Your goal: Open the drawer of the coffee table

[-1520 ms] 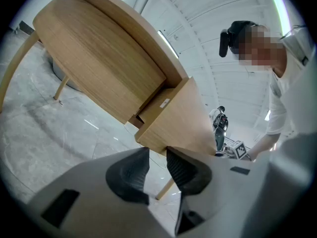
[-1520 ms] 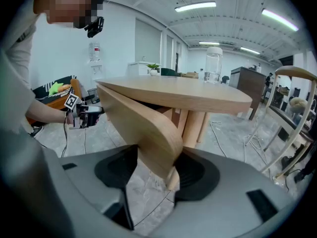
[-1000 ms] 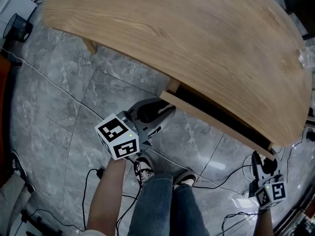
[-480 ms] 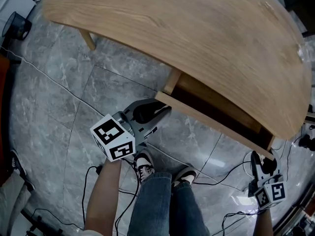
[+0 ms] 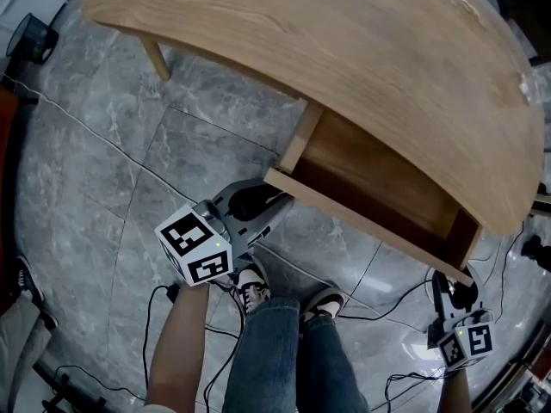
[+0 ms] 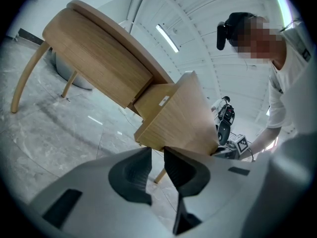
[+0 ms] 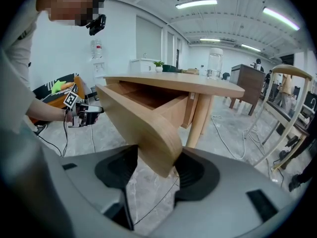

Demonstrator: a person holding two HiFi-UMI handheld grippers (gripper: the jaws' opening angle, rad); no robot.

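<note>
Drawer (image 5: pixel 372 169) drawn out | left gripper (image 5: pixel 270 203) at its 8 o'clock end, jaws narrow, just closed further, nothing pinched | right gripper (image 5: pixel 453 280) clamped wide on 4 o'clock end

Drawer (image 5: pixel 370 175) juts out from under the table (image 5: pixel 301 41), barring the way along its front; cables (image 5: pixel 387 311) and shoes (image 5: pixel 251 292) clutter the floor (image 5: pixel 95 205) below, open tiles at left.

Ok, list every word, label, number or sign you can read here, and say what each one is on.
No text can be read in any view.
White sticker on the side of the drawer: too small to read.
Marker cubes: black-and-white square patterns only, no letters or digits.
</note>
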